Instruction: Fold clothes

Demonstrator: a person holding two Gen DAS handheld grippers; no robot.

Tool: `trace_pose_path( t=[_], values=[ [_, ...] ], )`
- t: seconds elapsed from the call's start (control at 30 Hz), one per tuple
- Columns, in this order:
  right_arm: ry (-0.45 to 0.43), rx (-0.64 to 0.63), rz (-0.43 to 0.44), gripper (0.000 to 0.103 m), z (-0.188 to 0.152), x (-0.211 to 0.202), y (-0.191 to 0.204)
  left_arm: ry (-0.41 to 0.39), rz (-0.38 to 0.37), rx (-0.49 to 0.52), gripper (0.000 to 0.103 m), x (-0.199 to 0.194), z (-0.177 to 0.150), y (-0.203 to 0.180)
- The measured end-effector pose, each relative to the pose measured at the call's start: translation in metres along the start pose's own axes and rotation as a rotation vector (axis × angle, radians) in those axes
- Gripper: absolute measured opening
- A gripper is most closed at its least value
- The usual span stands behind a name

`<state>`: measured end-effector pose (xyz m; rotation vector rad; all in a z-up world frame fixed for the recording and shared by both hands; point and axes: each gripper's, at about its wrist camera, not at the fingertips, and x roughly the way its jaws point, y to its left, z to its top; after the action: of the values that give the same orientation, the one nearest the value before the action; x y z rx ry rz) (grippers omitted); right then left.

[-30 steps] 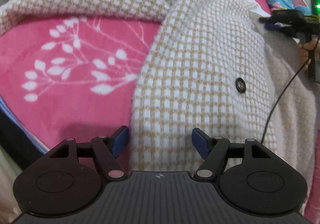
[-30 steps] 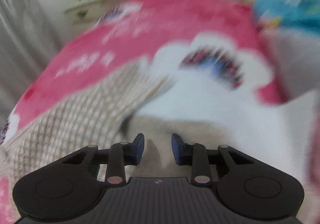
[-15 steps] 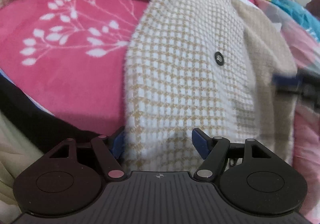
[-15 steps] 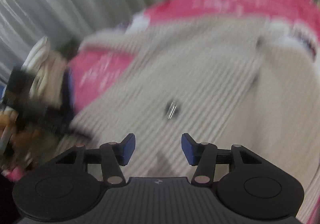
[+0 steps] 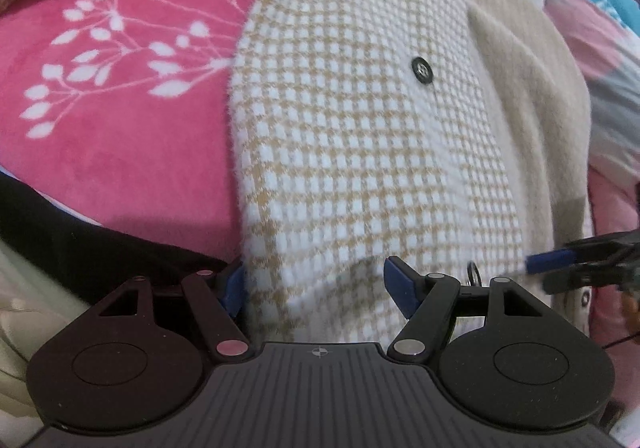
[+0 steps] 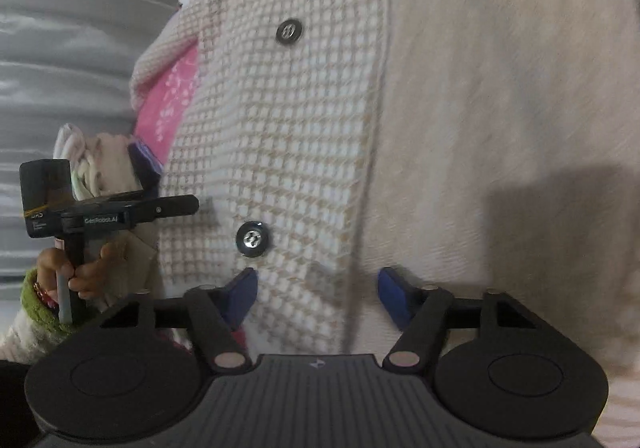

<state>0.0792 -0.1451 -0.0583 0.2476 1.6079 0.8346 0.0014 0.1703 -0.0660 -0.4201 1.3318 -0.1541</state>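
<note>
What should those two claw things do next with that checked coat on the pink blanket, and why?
Probably close both on the hem. The left gripper and right gripper each have their jaws spread wide open, with the bottom edge of the checked coat lying between them, one of them beside a dark button. Neither holds cloth, so nothing can be lifted and folded over the pink blanket yet.

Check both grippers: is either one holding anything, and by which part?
Nothing is held. The left gripper and right gripper are both open, jaws spread over the coat's hem edge, not closed on it.
</note>
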Motion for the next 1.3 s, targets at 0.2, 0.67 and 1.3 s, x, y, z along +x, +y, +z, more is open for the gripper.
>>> trace_pose_path(
  t=[0.2, 0.67, 1.3],
  values=[
    [-0.08, -0.096, -0.08, 0.005, -0.025, -0.005, 0.017, 0.004, 0.01, 0.018, 0.067, -0.002, -0.001, 0.001],
    [-0.298, -0.518, -0.41, 0.037, -0.073, -0.023, 0.089, 0.004, -0.031, -0.023, 0.069, -0.004, 0.0, 0.007],
    [-0.404, -1.562, -0.675, 0.096, -0.192, 0.198, 0.192, 0.053, -0.214, -0.239, 0.02, -0.015, 0.008, 0.025]
  ],
)
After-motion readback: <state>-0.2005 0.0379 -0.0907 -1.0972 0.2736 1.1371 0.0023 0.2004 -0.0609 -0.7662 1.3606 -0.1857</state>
